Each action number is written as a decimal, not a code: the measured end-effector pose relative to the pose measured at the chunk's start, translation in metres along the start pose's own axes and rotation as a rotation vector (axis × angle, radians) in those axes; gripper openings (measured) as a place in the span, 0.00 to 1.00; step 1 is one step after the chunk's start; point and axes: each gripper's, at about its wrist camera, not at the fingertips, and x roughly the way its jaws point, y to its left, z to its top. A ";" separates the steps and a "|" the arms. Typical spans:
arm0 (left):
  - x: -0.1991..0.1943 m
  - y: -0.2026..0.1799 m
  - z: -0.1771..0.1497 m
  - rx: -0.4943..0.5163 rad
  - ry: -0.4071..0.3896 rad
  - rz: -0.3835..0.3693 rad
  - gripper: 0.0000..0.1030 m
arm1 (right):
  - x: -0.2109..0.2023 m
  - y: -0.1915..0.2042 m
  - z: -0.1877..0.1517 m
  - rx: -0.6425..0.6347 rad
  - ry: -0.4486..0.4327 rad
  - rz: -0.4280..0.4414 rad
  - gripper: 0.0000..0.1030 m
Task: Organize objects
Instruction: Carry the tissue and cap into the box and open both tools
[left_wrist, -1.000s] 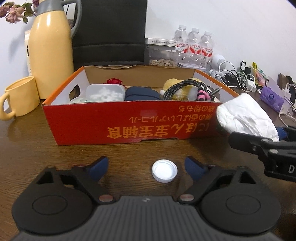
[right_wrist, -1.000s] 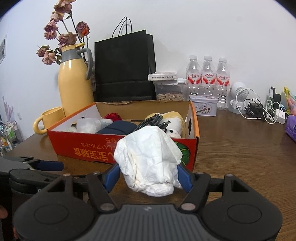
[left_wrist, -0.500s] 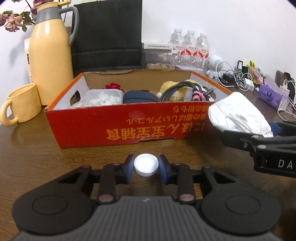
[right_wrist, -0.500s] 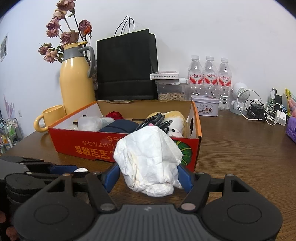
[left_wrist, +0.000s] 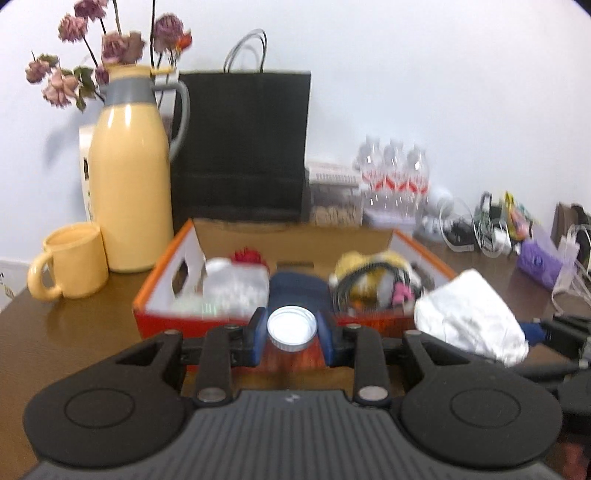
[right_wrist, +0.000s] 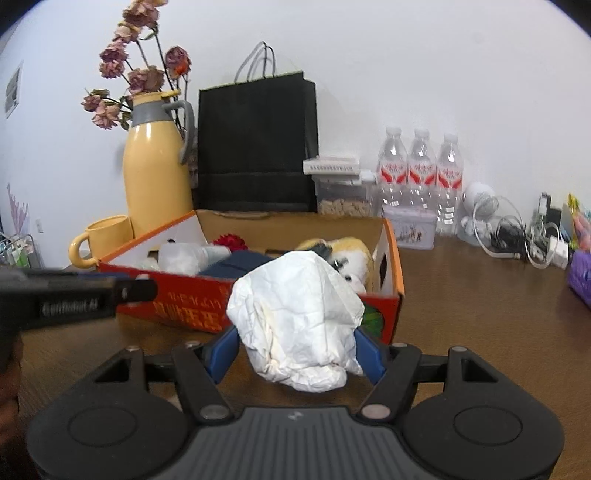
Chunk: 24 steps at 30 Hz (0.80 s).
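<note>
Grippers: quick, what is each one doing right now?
Left gripper: shut on round white plastic cap.
Right gripper: shut on crumpled white paper wad.

A cardboard box (right_wrist: 207, 308) is set on the table (right_wrist: 461, 295), with a plush toy (right_wrist: 351, 254), a cable bundle (left_wrist: 369, 280) and a plastic container (left_wrist: 236, 286) laid inside it. Behind the box a paper bag (right_wrist: 255, 147) is stood; left of the bag a thermos jug (right_wrist: 157, 177) is placed, and a mug (right_wrist: 107, 236) just beside the jug. Right of the bag, three water bottles (right_wrist: 421, 173) are lined up against the wall. A crumpled tissue (right_wrist: 295, 325) is held before the box.
</note>
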 end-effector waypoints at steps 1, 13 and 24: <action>0.001 0.000 0.007 -0.002 -0.015 0.003 0.29 | 0.000 0.001 0.005 -0.007 -0.011 -0.002 0.65; 0.043 0.009 0.060 -0.091 -0.104 0.069 0.29 | 0.055 0.018 0.063 -0.047 -0.036 -0.032 0.65; 0.095 0.026 0.055 -0.063 -0.030 0.090 0.29 | 0.109 0.003 0.071 -0.020 0.004 -0.014 0.65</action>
